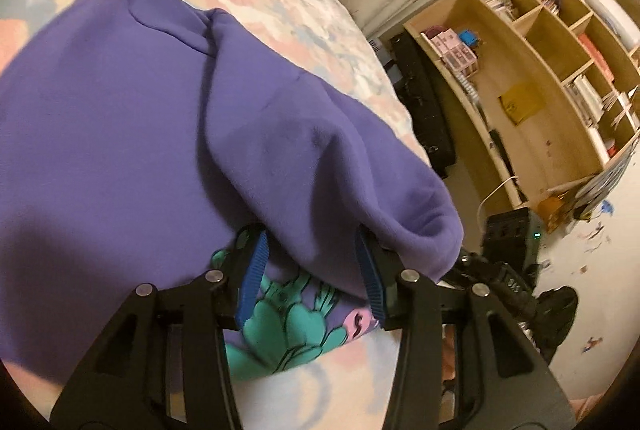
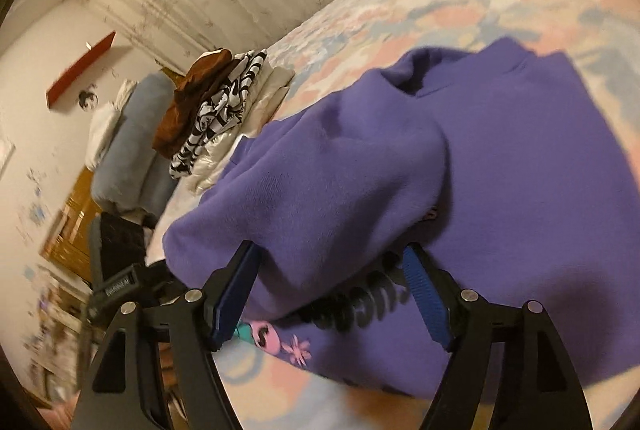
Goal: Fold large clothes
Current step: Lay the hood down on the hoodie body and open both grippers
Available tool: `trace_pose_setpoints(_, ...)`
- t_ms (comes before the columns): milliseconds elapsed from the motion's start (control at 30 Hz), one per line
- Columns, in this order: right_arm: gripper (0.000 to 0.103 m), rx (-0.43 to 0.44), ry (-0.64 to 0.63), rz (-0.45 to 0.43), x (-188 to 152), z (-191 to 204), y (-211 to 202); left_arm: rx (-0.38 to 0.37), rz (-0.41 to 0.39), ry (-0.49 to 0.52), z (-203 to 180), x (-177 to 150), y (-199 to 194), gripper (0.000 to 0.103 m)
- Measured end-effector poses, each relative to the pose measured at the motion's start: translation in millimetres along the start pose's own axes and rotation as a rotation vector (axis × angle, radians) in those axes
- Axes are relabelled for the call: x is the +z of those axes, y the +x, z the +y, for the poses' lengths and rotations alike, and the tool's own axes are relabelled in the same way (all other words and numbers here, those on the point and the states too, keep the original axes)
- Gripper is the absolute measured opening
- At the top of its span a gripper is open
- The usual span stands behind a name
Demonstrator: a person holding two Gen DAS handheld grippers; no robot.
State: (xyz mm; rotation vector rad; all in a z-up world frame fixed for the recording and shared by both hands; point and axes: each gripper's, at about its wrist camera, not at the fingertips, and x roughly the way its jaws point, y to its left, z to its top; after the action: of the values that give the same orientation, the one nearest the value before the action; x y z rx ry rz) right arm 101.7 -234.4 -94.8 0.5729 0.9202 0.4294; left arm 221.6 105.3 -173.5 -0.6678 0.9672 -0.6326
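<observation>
A: Where is the garment?

B: The purple sweatshirt lies spread on the bed, which wears a pastel pink-and-blue cover. In the left wrist view it fills the frame from nine o'clock to the centre, and a folded-over flap of it runs from twelve o'clock down toward five o'clock.

A: And the left gripper?

B: At six o'clock, its jaws spread. The flap's lower edge hangs between the blue pads, but they stand apart from the cloth, not pinching it. A teal printed design shows on the sweatshirt just beneath.

A: The right side?

B: In the right wrist view the sweatshirt covers the centre through three o'clock, with another flap folded across from nine o'clock. The right gripper sits at six o'clock with its jaws wide apart; the flap's edge lies between the pads, which do not press on it. Black print and a pink flower design peek out below.

A: Anything else on the bed?

B: A stack of folded clothes at ten o'clock in the right view, brown on top, then black-and-white, then pale. A wooden shelf unit stands at two o'clock in the left view.
</observation>
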Motion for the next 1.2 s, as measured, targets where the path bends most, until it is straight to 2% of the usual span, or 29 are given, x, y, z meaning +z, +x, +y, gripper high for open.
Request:
trace_pose_setpoints(133,0.077,0.078,0.068,-0.012,8.1,-2.3,18.2,-0.060,-0.022,-0.037,1.5,8.4,11.3,0.041)
trace_pose_setpoints(233,0.076,0.097,0.096,-0.047,14.3,0.8,25.0,-0.083,-0.075,-0.083,-2.0,16.0,17.6,0.041)
trace_pose_setpoints(267,0.067,0.086,0.100,-0.056,16.7,2.2,26.9,-0.070,-0.090,-0.092,-4.9,19.0,18.2,0.039)
trace_pose_setpoints(300,0.048,0.070,0.100,-0.060,18.2,5.0,28.8,-0.044,-0.116,-0.106,-9.5,21.9,18.3,0.034)
trace_pose_setpoints(333,0.038,0.051,0.096,-0.049,20.5,7.8,32.0,-0.006,-0.130,-0.114,-14.2,25.7,18.6,0.014)
trace_pose_setpoints(367,0.026,0.025,0.096,-0.034,22.8,10.9,36.9,0.049,-0.133,-0.120,-19.4,29.8,19.7,0.005)
trace_pose_setpoints(433,0.022,-0.025,0.089,-0.032,26.0,18.4,39.5,0.150,-0.126,-0.125,-30.1,36.4,22.5,0.004)
trace_pose_setpoints(500,0.017,-0.112,0.063,-0.036,27.5,30.1,39.5,0.327,-0.099,-0.099,-45.3,39.9,26.0,0.004)
trace_pose_setpoints(533,0.017,-0.155,0.062,-0.032,27.8,35.3,39.6,0.453,-0.064,-0.083,-54.2,40.7,30.2,0.004)
trace_pose_setpoints(600,0.016,-0.204,0.082,-0.015,26.3,41.3,38.9,0.560,-0.006,-0.094,-60.2,37.8,34.5,0.004)
trace_pose_setpoints(733,0.015,-0.282,0.077,0.009,8.2,46.6,35.8,0.644,0.061,-0.107,-50.6,21.8,44.6,0.004)
trace_pose_setpoints(833,0.015,-0.340,0.053,0.058,-14.3,35.4,50.5,0.658,0.072,-0.095,-29.7,-1.1,46.1,0.004)
trace_pose_setpoints(967,0.016,-0.353,-0.004,0.043,-21.9,39.1,51.6,0.672,0.038,-0.024,-36.1,-6.9,51.1,0.006)
trace_pose_setpoints(1033,0.021,-0.331,-0.010,0.047,-19.0,41.8,50.0,0.665,0.033,0.011,-40.6,-6.2,51.9,0.006)
trace_pose_setpoints(1200,0.052,-0.320,-0.029,0.024,-19.6,43.0,30.8,0.636,0.001,0.028,-41.6,-5.8,39.7,0.016)
